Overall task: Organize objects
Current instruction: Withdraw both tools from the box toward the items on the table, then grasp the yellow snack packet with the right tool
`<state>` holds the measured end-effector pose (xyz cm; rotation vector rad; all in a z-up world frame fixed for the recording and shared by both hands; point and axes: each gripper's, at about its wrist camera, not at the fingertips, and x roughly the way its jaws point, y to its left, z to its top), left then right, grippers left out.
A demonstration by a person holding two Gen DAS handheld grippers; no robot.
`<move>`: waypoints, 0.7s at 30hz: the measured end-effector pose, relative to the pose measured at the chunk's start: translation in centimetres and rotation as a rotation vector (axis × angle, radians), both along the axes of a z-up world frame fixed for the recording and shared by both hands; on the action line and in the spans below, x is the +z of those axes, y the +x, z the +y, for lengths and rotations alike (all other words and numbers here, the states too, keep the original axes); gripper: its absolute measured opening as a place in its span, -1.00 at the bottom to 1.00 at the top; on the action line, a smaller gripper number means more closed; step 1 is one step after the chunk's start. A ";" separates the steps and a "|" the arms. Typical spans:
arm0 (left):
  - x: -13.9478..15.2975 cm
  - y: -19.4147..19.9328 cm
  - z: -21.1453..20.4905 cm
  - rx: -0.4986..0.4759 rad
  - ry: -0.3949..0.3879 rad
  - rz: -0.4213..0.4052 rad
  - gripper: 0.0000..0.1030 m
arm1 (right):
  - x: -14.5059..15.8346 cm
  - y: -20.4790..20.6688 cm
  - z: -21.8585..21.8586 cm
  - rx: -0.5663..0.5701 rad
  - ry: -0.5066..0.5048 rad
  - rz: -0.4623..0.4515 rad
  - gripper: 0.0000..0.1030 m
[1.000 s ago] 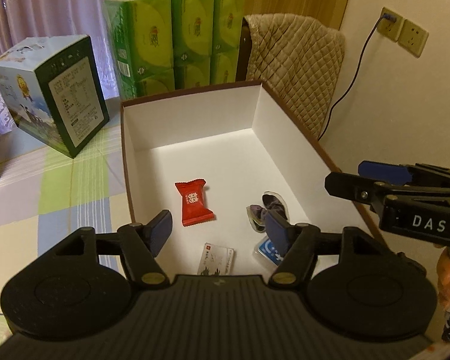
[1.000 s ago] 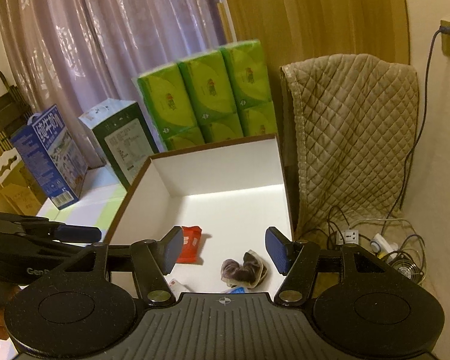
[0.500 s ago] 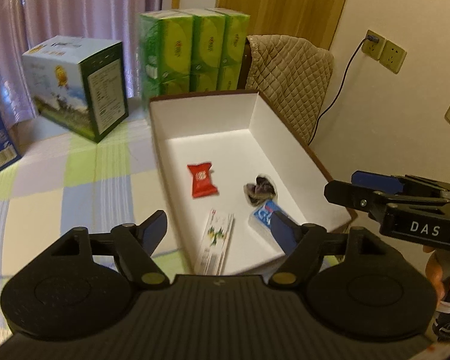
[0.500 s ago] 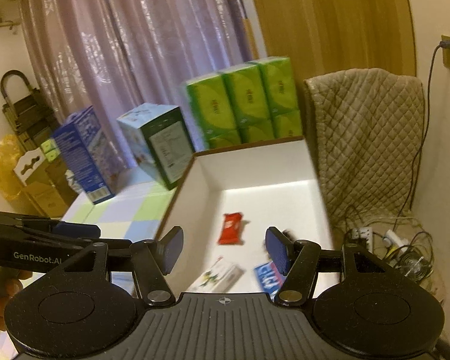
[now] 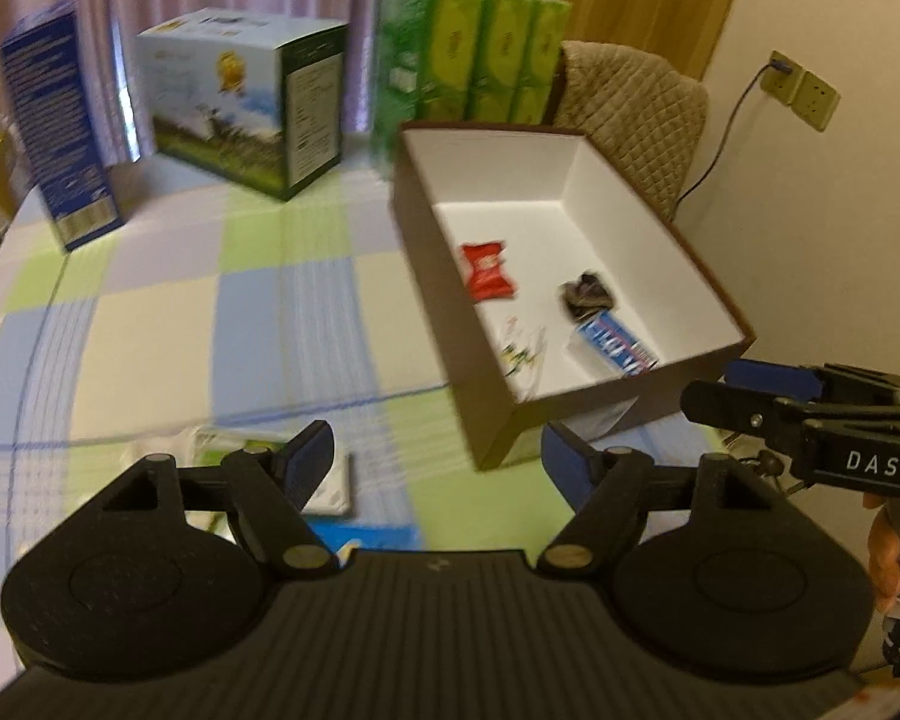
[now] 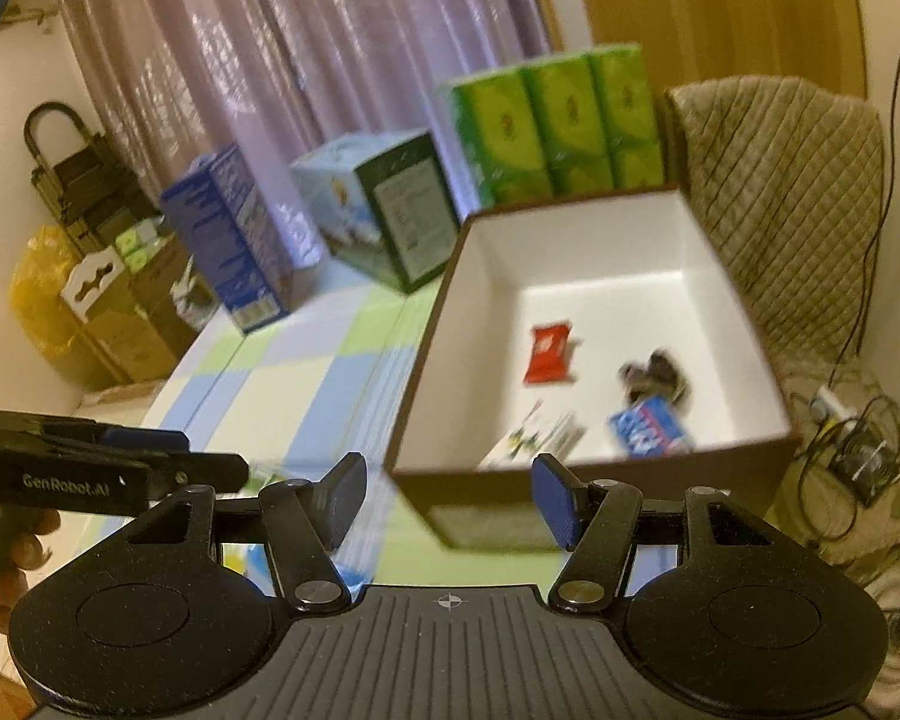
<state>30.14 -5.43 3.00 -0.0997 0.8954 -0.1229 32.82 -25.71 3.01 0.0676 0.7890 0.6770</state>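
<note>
Left tongs gape empty at lower centre; brown box at right holds a red packet.

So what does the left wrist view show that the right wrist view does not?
Only the left wrist view shows the wall sockets and the right claw. Only the right wrist view shows the yellow bag, the floor cables and the left claw. Both show the brown box holding the red packet, and the green packs.
</note>
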 end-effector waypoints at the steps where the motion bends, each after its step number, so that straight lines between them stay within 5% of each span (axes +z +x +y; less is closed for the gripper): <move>1: -0.2 -0.5 0.7 0.010 0.003 0.008 0.42 | -0.3 -0.4 0.4 0.005 -0.005 0.009 0.13; 21: -4.4 -8.7 11.6 0.185 0.000 0.156 0.42 | -4.9 -6.1 11.2 0.205 -0.085 0.101 0.13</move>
